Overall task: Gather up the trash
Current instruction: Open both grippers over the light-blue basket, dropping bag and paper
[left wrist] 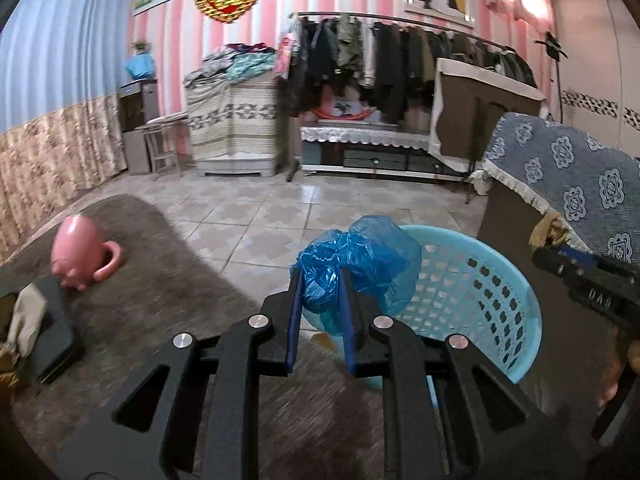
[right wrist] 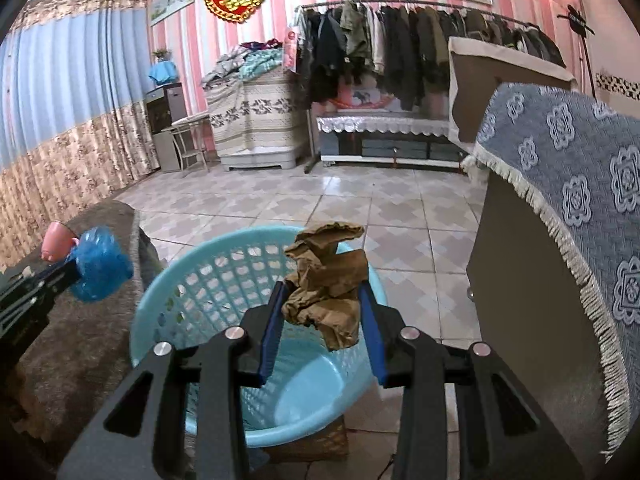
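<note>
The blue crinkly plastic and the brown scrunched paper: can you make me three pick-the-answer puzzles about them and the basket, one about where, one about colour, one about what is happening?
1. Where does the brown crumpled paper hang?
A. over the light blue plastic lattice basket
B. on the grey rug
C. on the clothes rail

2. What colour is the pig-shaped mug lying on the grey rug?
A. green
B. pink
C. yellow

3. What is the left gripper doing?
A. hanging open with nothing in it
B. gripping the mug
C. shut on the crumpled blue plastic bag

Answers: 1 A, the right gripper holds the paper above the basket's opening. 2 B, its body and handle are pink. 3 C, both fingers press the bag's sides.
</note>
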`<action>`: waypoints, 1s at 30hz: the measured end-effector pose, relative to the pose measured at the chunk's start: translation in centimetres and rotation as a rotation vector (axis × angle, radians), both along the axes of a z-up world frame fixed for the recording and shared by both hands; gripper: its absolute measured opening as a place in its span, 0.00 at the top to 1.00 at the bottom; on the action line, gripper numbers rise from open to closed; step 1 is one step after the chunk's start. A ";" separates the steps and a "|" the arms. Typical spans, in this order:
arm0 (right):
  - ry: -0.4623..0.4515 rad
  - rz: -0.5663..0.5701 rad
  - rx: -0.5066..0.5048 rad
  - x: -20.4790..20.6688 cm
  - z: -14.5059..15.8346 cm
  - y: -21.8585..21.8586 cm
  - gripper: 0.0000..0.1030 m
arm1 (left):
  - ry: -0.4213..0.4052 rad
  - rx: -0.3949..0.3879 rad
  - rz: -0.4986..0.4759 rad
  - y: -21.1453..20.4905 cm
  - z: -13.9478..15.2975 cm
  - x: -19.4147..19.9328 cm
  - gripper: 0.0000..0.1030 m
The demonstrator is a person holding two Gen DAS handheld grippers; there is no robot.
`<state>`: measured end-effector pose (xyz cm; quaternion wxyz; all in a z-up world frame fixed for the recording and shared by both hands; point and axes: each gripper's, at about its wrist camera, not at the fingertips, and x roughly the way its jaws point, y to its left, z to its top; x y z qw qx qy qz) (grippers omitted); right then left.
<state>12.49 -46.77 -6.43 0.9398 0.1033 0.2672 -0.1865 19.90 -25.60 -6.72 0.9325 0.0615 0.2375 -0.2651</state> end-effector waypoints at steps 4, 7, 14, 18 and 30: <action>0.014 -0.014 0.007 0.1 -1.0 -0.5 0.64 | 0.018 0.001 -0.050 -3.1 -0.5 1.3 0.84; 0.017 -0.028 0.008 0.1 -1.3 -0.8 0.64 | 0.035 0.000 -0.094 -4.8 -1.0 2.0 0.83; 0.021 -0.030 0.015 0.4 -1.8 -1.3 0.64 | 0.007 0.021 -0.074 -6.1 -0.9 3.0 0.38; 0.018 -0.027 0.018 0.9 -1.9 -0.7 0.64 | 0.009 0.001 -0.006 -4.3 -0.1 3.9 0.22; 0.003 -0.021 0.003 4.3 -2.6 1.9 0.62 | -0.016 -0.014 0.145 1.9 1.1 3.8 0.05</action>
